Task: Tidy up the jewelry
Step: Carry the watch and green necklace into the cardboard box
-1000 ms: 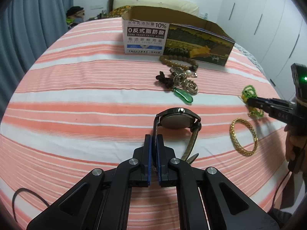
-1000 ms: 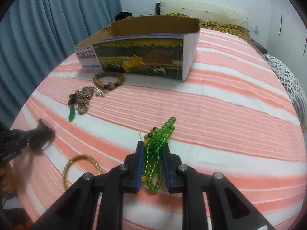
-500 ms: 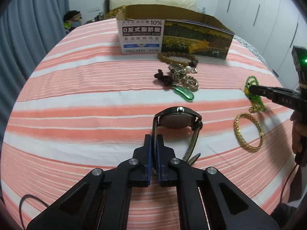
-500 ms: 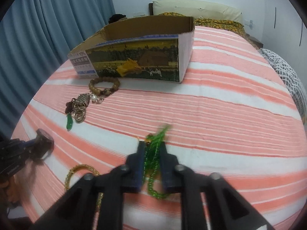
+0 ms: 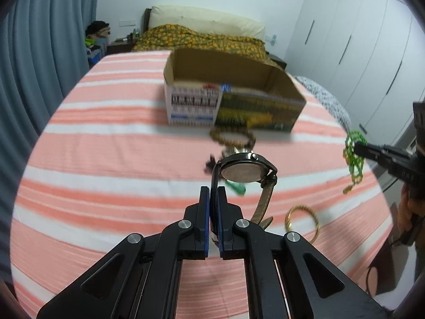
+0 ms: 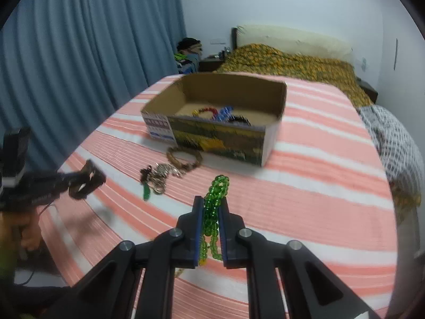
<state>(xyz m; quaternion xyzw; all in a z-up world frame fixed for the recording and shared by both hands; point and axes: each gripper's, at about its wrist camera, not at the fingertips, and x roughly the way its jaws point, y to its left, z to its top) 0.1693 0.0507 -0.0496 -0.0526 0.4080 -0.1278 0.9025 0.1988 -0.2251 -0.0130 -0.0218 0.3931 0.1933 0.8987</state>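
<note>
Green beads (image 6: pixel 212 210) clamped in right gripper (image 6: pixel 211 202), left gripper (image 5: pixel 212 194) pinching watch strap (image 5: pixel 213 183), buckle hidden.

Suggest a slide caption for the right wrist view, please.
Right tongs lift green beads toward the cardboard box.

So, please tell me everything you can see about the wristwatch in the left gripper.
The wristwatch is lifted clear of the striped bedcover, held by the left gripper, whose jaws are shut on one side of its strap. Its round dark case is tipped so that the silvery metal back faces the camera, with a small crown on top. The other strap half, brownish and leather-like, hangs down on the right. In the right wrist view it is only a dark blur. Nothing else touches it.
</note>
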